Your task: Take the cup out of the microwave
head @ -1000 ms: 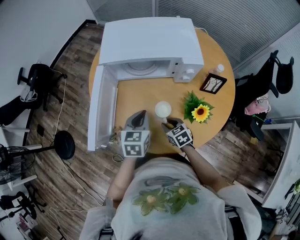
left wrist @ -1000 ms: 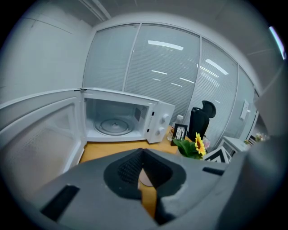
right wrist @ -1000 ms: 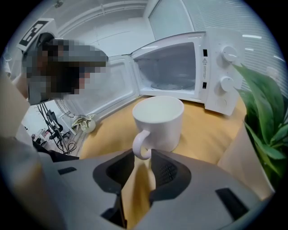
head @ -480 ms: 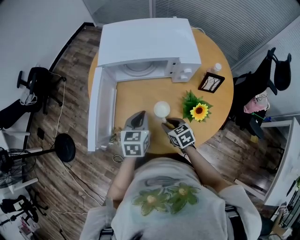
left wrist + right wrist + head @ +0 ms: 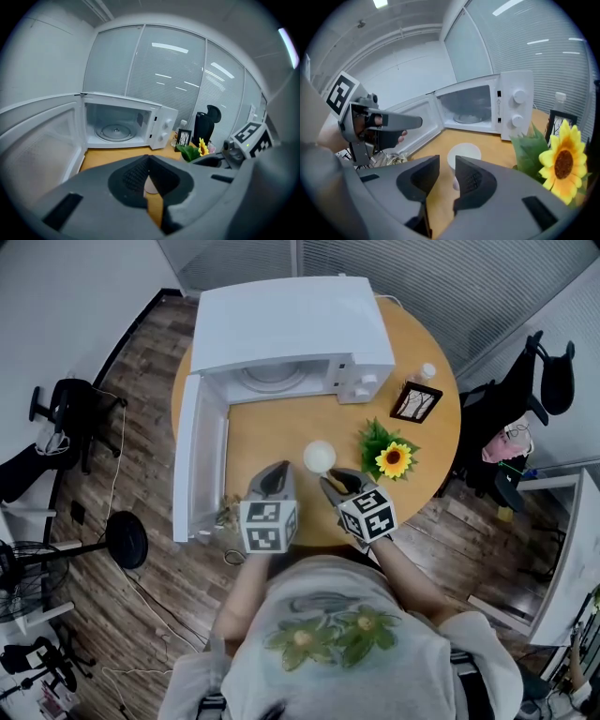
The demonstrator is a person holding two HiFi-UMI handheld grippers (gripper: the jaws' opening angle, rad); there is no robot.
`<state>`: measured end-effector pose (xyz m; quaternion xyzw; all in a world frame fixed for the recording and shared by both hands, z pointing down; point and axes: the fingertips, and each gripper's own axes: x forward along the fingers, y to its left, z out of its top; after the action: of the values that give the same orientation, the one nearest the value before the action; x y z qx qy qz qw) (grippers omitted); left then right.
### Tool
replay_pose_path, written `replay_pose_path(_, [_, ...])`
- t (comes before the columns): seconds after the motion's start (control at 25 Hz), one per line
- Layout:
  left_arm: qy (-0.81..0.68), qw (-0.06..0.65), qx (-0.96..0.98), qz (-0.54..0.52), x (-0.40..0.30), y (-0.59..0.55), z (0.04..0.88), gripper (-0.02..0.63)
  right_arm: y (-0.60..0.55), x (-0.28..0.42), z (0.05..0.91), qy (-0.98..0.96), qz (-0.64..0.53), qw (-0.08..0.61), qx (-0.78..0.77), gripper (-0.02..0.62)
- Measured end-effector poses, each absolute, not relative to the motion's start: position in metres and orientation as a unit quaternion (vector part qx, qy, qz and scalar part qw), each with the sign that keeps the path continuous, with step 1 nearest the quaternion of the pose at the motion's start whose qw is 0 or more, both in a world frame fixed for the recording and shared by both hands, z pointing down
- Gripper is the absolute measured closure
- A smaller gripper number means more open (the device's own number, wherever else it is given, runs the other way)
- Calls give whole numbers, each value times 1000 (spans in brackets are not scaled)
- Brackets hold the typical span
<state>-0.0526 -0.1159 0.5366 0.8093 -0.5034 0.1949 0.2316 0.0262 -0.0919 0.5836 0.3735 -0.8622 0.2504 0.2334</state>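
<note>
The white cup (image 5: 320,457) stands upright on the round wooden table (image 5: 272,432), out in front of the white microwave (image 5: 291,320). The microwave door (image 5: 199,457) hangs open to the left, and only the glass turntable (image 5: 115,131) shows inside. My right gripper (image 5: 335,486) hovers just short of the cup and above it. In the right gripper view its jaws (image 5: 447,161) stand open with a gap and nothing between them, the cup (image 5: 464,157) showing beyond the tips. My left gripper (image 5: 274,480) hangs to the left of the cup; its tips (image 5: 149,158) meet, holding nothing.
An artificial sunflower (image 5: 392,458) sits right of the cup. A small picture frame (image 5: 416,401) and a bottle (image 5: 427,372) stand by the microwave's control side. Some crumpled material (image 5: 225,514) lies near the open door's front corner. The table edge runs just under both grippers.
My right gripper has lifted up and drawn slightly back from the cup, which stays on the table. The left gripper has not moved.
</note>
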Motion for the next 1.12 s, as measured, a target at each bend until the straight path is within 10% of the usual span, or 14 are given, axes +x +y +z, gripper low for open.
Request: replay_pose_path(1.12, [-488, 173, 844, 143, -30, -105, 476, 601, -97, 24, 449, -883, 118, 90, 446, 578])
